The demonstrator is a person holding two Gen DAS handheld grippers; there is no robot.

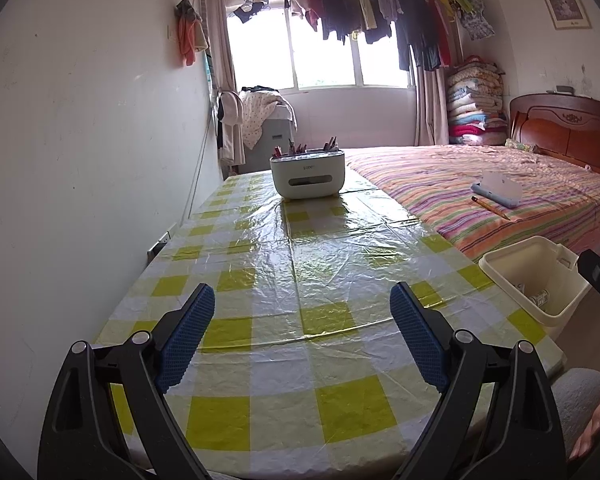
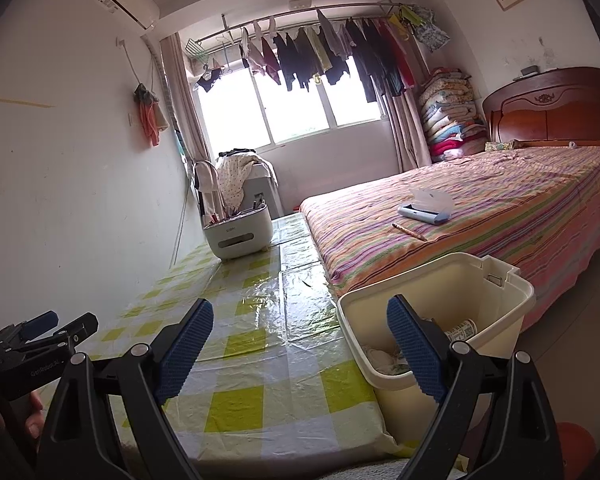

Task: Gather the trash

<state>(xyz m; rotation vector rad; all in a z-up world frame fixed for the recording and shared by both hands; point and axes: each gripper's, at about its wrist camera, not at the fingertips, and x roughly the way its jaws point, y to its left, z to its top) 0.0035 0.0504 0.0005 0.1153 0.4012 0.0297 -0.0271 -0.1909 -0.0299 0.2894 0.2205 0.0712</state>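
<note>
Above the checked table (image 1: pixel 300 264), left tool (image 1: pixel 302 308) wide open, empty

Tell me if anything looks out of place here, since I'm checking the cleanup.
A pencil and an open blue case lie loose on the striped bed, odd spots for them. Trash sits in the cream bin and nothing looks spilled.

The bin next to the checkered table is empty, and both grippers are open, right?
Not quite. The bin isn't empty: the right wrist view shows a labelled can and crumpled paper inside. It does stand beside the checkered table.
</note>
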